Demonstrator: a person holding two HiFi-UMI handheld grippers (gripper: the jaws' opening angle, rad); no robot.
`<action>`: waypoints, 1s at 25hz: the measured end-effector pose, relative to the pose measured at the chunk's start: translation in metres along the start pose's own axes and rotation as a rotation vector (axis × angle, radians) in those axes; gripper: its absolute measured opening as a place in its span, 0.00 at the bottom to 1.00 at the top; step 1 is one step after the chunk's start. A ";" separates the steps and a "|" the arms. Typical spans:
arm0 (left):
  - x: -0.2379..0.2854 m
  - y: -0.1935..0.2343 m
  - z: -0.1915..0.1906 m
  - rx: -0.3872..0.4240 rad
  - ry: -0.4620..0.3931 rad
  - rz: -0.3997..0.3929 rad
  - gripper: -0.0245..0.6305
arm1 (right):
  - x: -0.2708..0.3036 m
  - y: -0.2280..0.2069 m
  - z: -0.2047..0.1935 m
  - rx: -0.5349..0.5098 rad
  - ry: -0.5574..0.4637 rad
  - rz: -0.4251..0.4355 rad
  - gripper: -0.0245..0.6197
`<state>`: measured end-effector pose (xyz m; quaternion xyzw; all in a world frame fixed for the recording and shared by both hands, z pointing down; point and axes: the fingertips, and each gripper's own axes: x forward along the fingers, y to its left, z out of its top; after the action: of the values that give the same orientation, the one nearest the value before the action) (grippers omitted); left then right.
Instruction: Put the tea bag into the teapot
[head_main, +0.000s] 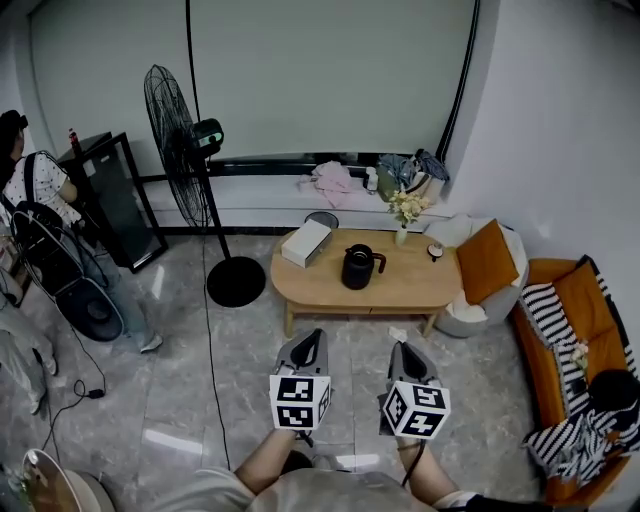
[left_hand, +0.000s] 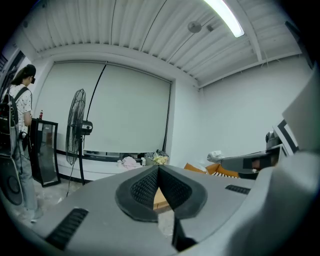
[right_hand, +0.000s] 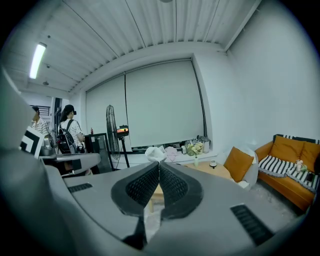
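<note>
A black teapot (head_main: 360, 266) with its lid on stands mid-way along the oval wooden table (head_main: 420, 286), well ahead of both grippers. My right gripper (head_main: 399, 344) is shut on a small white crumpled tea bag (right_hand: 156, 154), which sticks out above the jaw tips; in the head view the tea bag (head_main: 397, 333) shows as a pale speck at the tips. My left gripper (head_main: 316, 336) is shut with nothing in it, beside the right one over the floor. In the left gripper view its jaws (left_hand: 159, 170) meet tightly. The teapot is hidden in both gripper views.
On the table lie a white box (head_main: 306, 243), a vase of flowers (head_main: 404, 212) and a small round object (head_main: 435, 251). A standing fan (head_main: 185, 130) is at left, an orange sofa (head_main: 575, 330) and cushion (head_main: 487, 262) at right. A person (head_main: 40, 200) stands far left.
</note>
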<state>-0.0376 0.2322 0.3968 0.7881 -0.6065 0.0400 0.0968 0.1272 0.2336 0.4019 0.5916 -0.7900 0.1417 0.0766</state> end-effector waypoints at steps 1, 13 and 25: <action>0.000 -0.003 -0.001 0.004 0.003 -0.002 0.05 | 0.000 -0.003 0.000 0.004 0.001 -0.001 0.09; 0.022 -0.011 -0.005 0.027 0.015 -0.013 0.05 | 0.014 -0.029 0.006 0.024 -0.018 -0.028 0.09; 0.083 0.018 0.000 0.014 0.014 0.006 0.05 | 0.079 -0.042 0.013 0.018 -0.001 -0.032 0.09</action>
<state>-0.0336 0.1491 0.4133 0.7866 -0.6080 0.0499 0.0954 0.1448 0.1465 0.4174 0.6051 -0.7790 0.1473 0.0730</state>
